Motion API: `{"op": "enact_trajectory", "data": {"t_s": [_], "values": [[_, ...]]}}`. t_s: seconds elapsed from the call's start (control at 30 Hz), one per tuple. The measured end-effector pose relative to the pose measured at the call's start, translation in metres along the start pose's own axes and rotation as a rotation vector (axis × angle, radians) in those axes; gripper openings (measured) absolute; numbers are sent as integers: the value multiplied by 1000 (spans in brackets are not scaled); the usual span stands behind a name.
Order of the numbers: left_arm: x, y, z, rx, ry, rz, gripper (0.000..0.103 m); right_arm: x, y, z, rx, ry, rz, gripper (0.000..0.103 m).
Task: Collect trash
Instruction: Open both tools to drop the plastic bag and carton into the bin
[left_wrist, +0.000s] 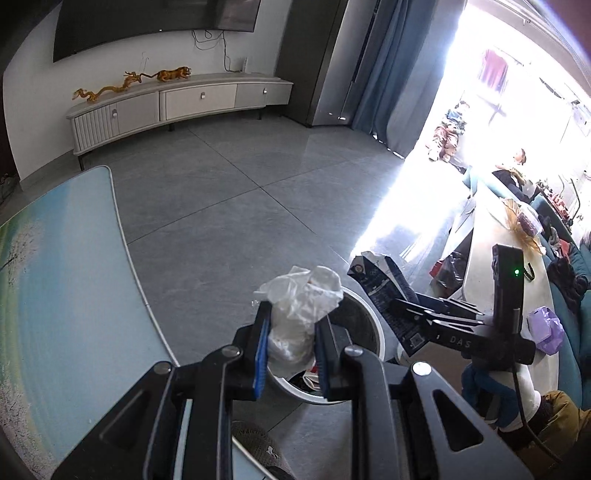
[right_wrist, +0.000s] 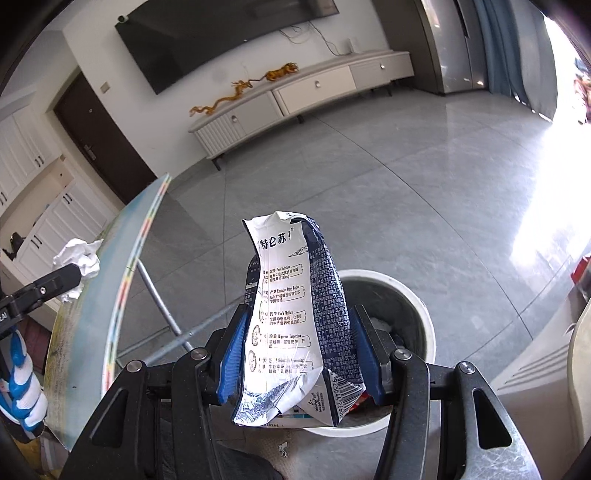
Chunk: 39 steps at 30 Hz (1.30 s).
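Observation:
My left gripper (left_wrist: 291, 350) is shut on a crumpled white plastic wad (left_wrist: 301, 299) and holds it above the near rim of a round white trash bin (left_wrist: 371, 314). My right gripper (right_wrist: 301, 354) is shut on a crushed blue-and-white milk carton (right_wrist: 291, 314) and holds it upright over the near rim of the same bin (right_wrist: 417, 299), which has trash inside. The carton (left_wrist: 380, 288) and the right gripper (left_wrist: 432, 314) also show in the left wrist view, right of the bin. The plastic wad (right_wrist: 79, 258) and the left gripper's fingers (right_wrist: 55, 280) show at the left of the right wrist view.
A blue-green table (left_wrist: 55, 295) stands left of the bin; its edge (right_wrist: 122, 280) and metal legs (right_wrist: 162, 302) show too. A white table (left_wrist: 491, 266) with a purple bag (left_wrist: 546, 328) is at the right. A TV cabinet (left_wrist: 177, 103) lines the far wall across grey floor tiles.

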<state>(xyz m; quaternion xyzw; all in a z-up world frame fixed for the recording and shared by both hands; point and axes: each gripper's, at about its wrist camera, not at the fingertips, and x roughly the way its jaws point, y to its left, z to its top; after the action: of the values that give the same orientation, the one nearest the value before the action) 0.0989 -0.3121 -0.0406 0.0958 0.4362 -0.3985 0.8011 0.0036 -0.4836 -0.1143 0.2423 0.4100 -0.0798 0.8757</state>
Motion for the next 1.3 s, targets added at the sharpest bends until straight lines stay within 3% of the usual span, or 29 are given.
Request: {"op": "enact_trajectory", "data": {"t_s": [0.4,0.7,0.87,1.0,1.3], "values": [[80,-25,1,-18,160,-34,20,57,-44,-25,82,120,-28,54],[110,-33,-6,-35,221,-66,22,80,-58,-34,110,163,-38,51],[119,-33,-5,-79,233,-109,29,81,-60,-32,117,159,-49,51],[114,-32,-5,-91,225,-142,48,76,-61,-32,117,150,-55,51],[92,-29,-6,-99,193,-161,48,56,-58,-28,120,113,-70,51]]}}
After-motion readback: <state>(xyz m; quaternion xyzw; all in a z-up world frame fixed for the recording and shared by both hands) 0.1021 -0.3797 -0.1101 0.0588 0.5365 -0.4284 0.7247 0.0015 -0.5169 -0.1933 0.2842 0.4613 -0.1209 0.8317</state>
